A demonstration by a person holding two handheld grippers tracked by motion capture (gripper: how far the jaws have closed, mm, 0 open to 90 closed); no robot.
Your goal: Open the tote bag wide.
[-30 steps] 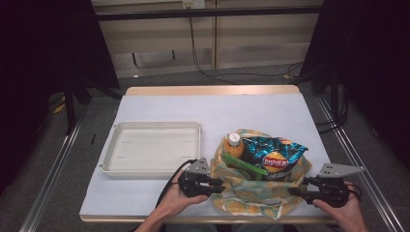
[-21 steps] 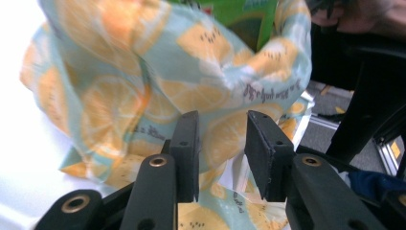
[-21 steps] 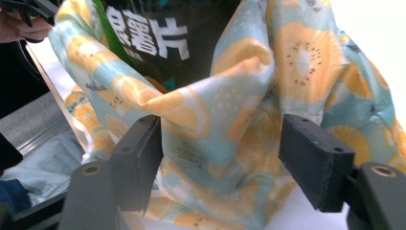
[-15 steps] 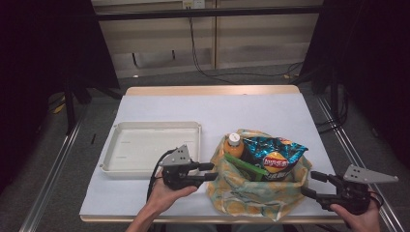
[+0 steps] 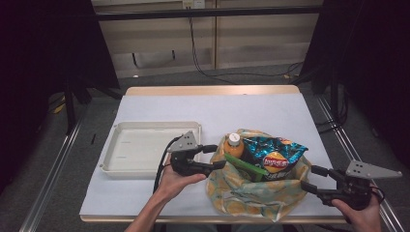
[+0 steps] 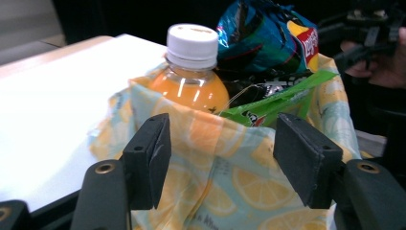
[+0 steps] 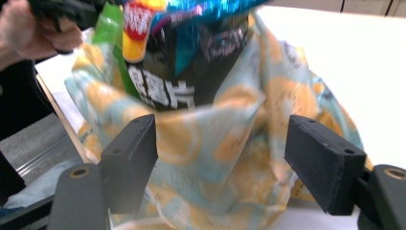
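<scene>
The left gripper [image 5: 215,157] sits at the near left side of the cloth bag [image 5: 241,193], its jaws spread wide and empty, pointing right at the bag's rim. In the left gripper view the bag's lemon-print cloth [image 6: 230,163] lies straight ahead between the two jaws, just short of them, and I cannot tell whether a jaw brushes the cloth. The right gripper [image 5: 309,180] is at the bag's right side near the table's front edge, also wide open and holding nothing, its jaws aimed left at the cloth. So the bag stands between the two grippers, and the left one looks a little nearer to the things inside.

Just past the left jaws the orange bottle [image 5: 234,146] stands upright in the bag's left corner, white cap above the rim, its long axis vertical. Beside it a green packet [image 5: 244,165] slants across the opening, and the blue chip bag [image 5: 270,153] leans over it toward the right side. My guess is that the bottle is the easiest to take, since its neck is free above the cloth; the rim in front of it is what stands in the way.

To the left of the bag the white tray [image 5: 145,145] lies empty on the white table [image 5: 241,108], just behind the left gripper.
</scene>
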